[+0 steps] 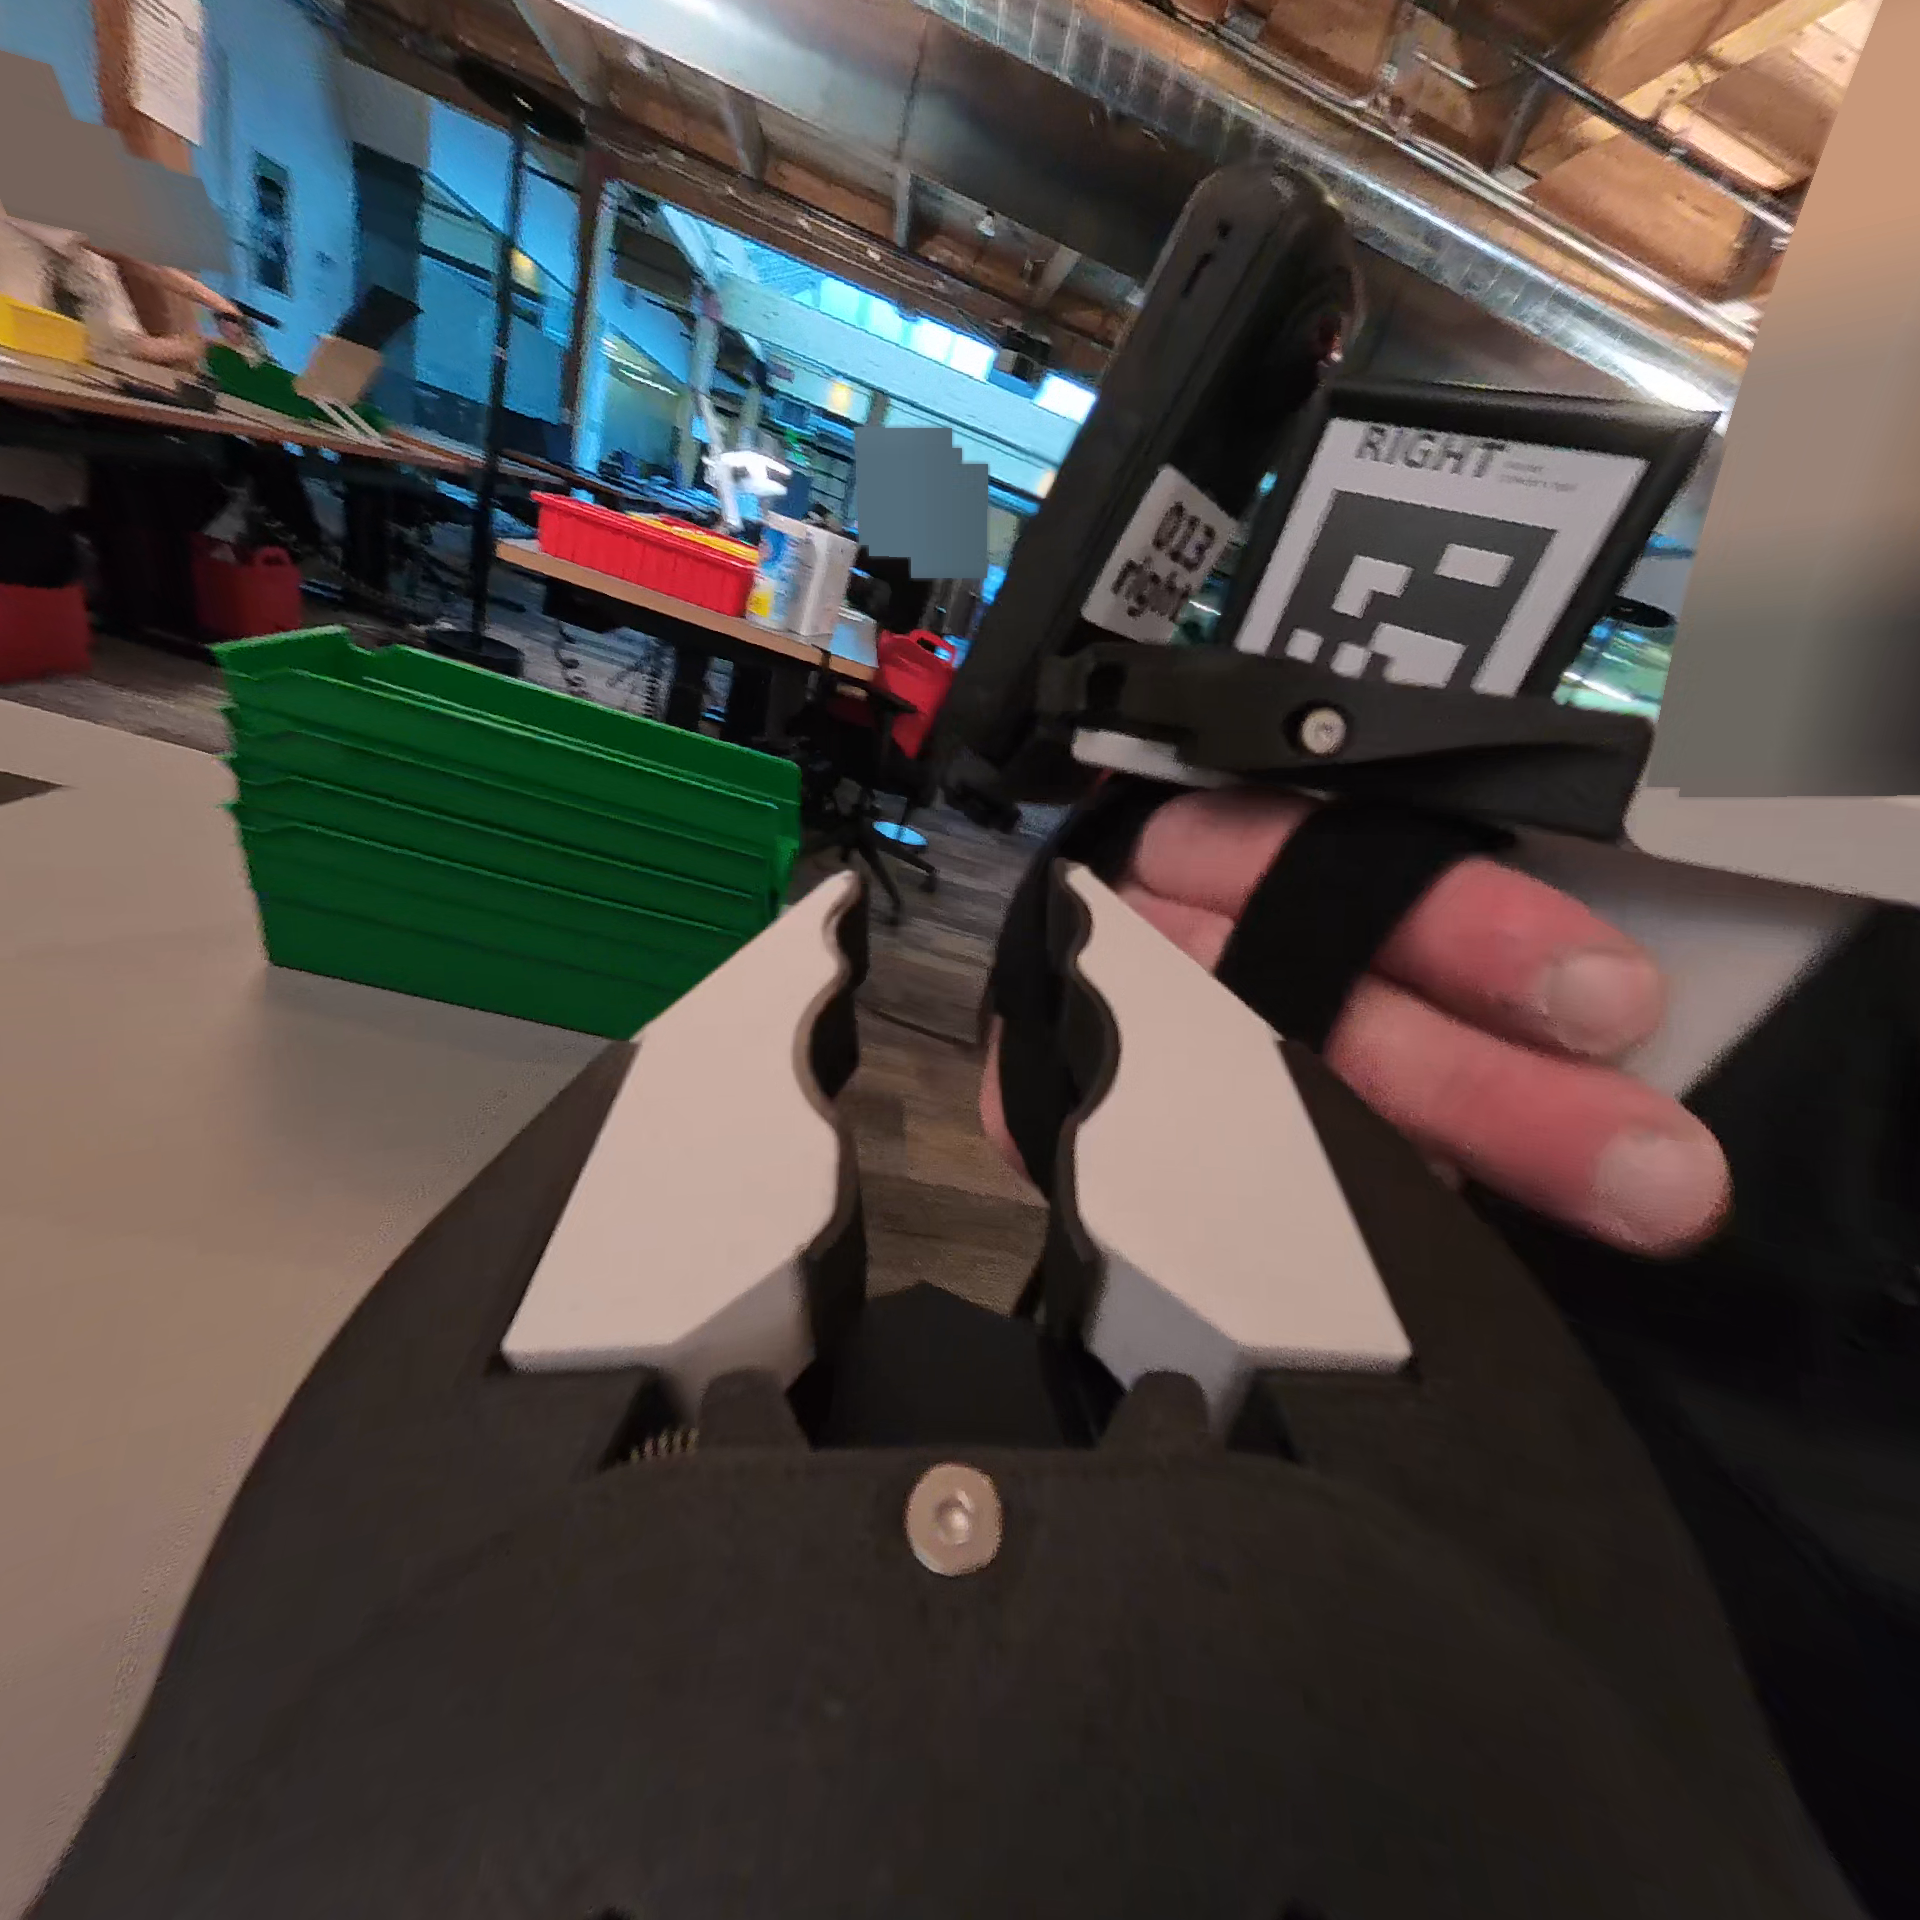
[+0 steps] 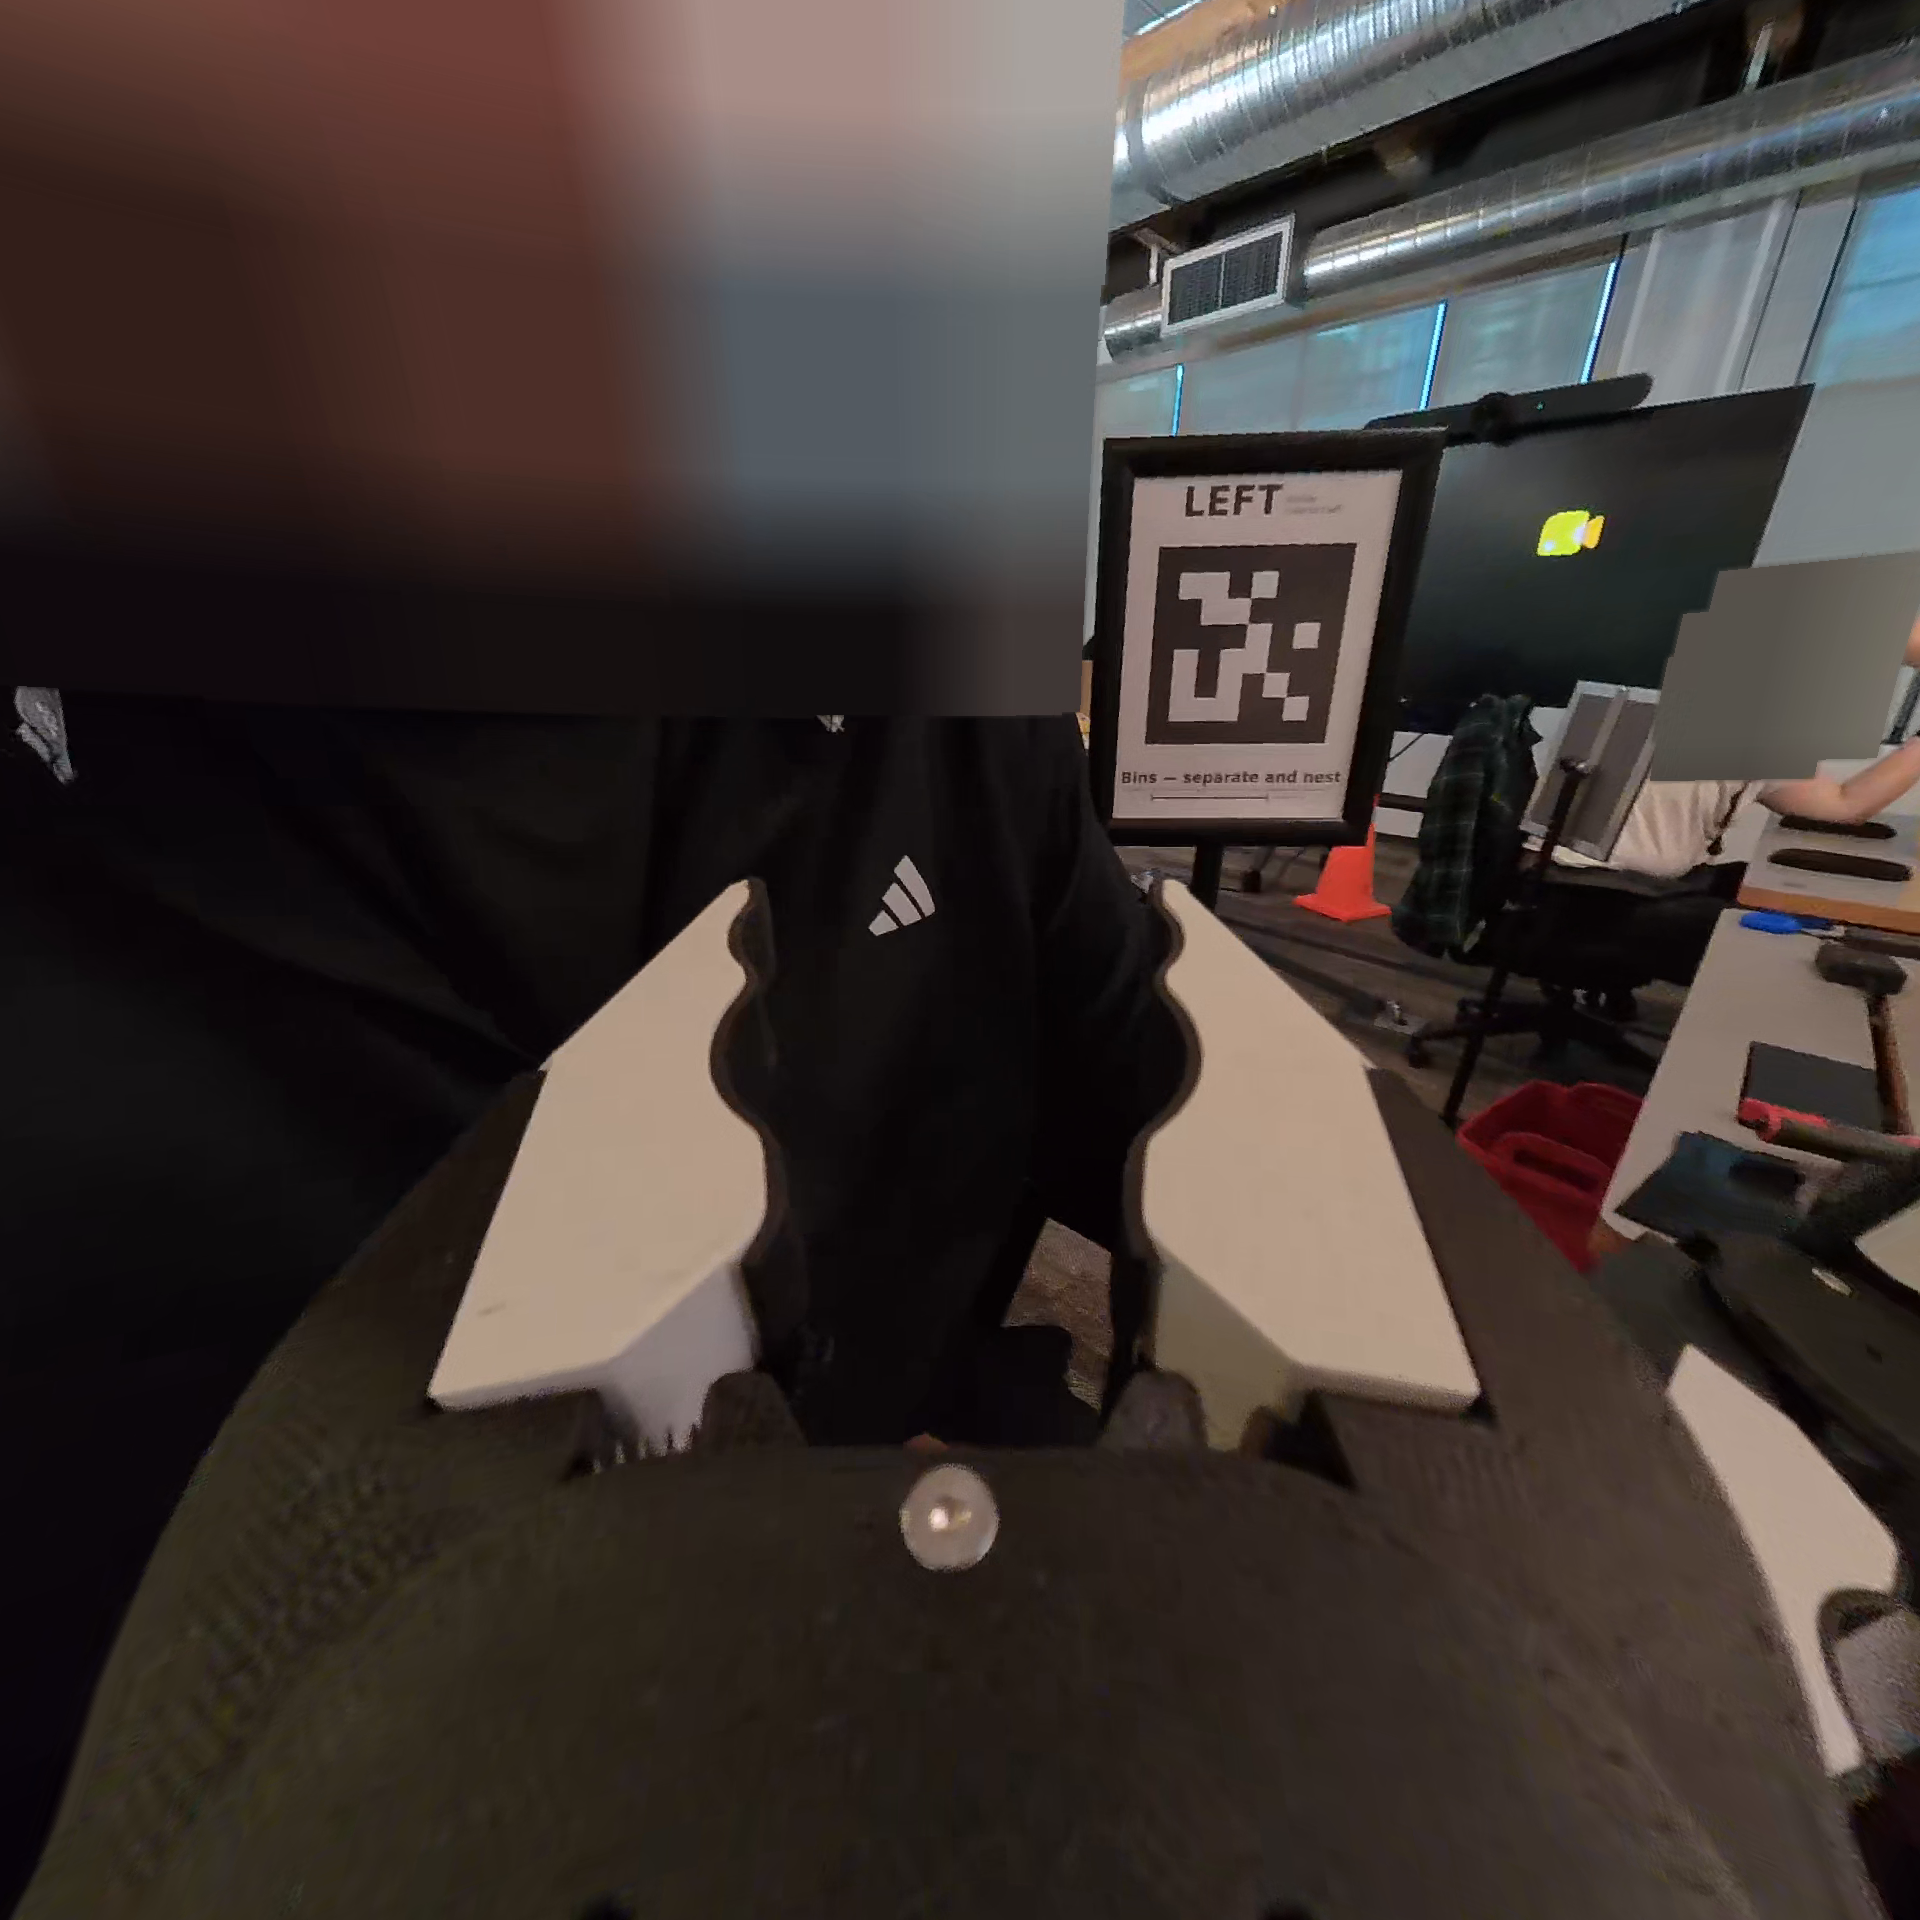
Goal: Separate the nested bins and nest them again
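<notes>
Exposed wooden beams and silver ducts roof a busy workshop. On the white table [image 1: 156,1091] stands a stack of nested green bins [image 1: 499,821], left of the left claw [image 1: 961,894], which hangs empty above the table edge with a narrow gap between its tips. Just right of it, a hand [image 1: 1434,1029] grips the other device, a framed marker card [image 1: 1444,561] mounted above. The right claw [image 2: 956,904], moderately open and empty, faces a black jacket [image 2: 520,935]; a framed marker sign [image 2: 1252,634] stands beyond.
</notes>
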